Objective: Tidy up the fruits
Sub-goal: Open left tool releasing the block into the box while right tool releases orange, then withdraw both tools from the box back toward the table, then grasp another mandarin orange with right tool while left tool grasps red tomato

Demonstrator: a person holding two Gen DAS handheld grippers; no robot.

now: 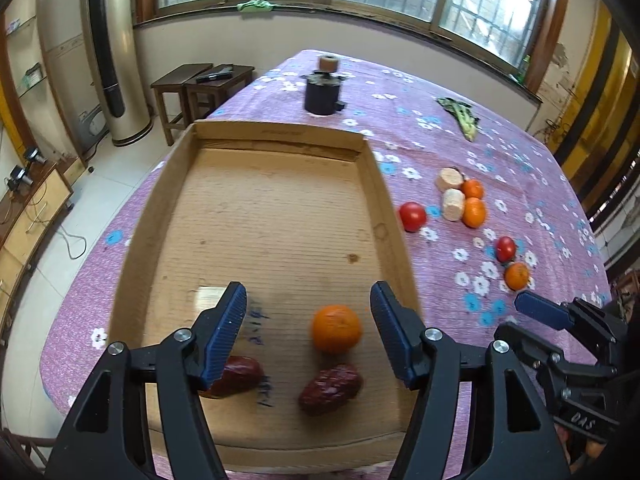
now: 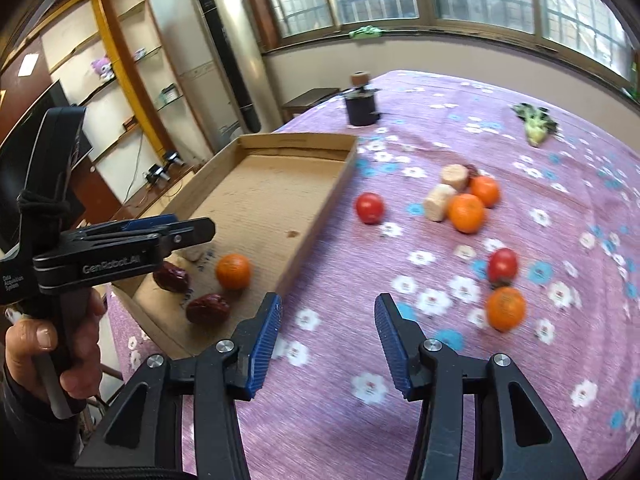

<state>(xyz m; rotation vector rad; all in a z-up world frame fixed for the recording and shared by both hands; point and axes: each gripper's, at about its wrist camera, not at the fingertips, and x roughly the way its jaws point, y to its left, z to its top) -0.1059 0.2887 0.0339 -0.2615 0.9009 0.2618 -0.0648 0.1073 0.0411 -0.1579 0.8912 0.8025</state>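
A shallow cardboard tray (image 1: 392,216) (image 2: 320,216) lies on the purple flowered table. In it lie one orange (image 1: 337,328) (image 2: 233,271) and two red dates (image 1: 330,389) (image 1: 240,374) (image 2: 208,308) (image 2: 171,276). My left gripper (image 1: 308,328) is open and empty above the tray's near end, the orange between its fingers in view. My right gripper (image 2: 327,336) is open and empty over the cloth right of the tray. On the cloth lie two tomatoes (image 2: 370,208) (image 2: 502,265), three oranges (image 2: 505,308) (image 2: 466,213) (image 2: 485,191) and two beige cylinders (image 2: 439,201) (image 2: 455,176).
A dark cylindrical pot (image 1: 321,94) with a small roll on top stands at the table's far end. A green leafy vegetable (image 1: 464,118) lies far right. Wooden stools (image 1: 200,92) and a tall floor air conditioner (image 1: 112,52) stand left of the table.
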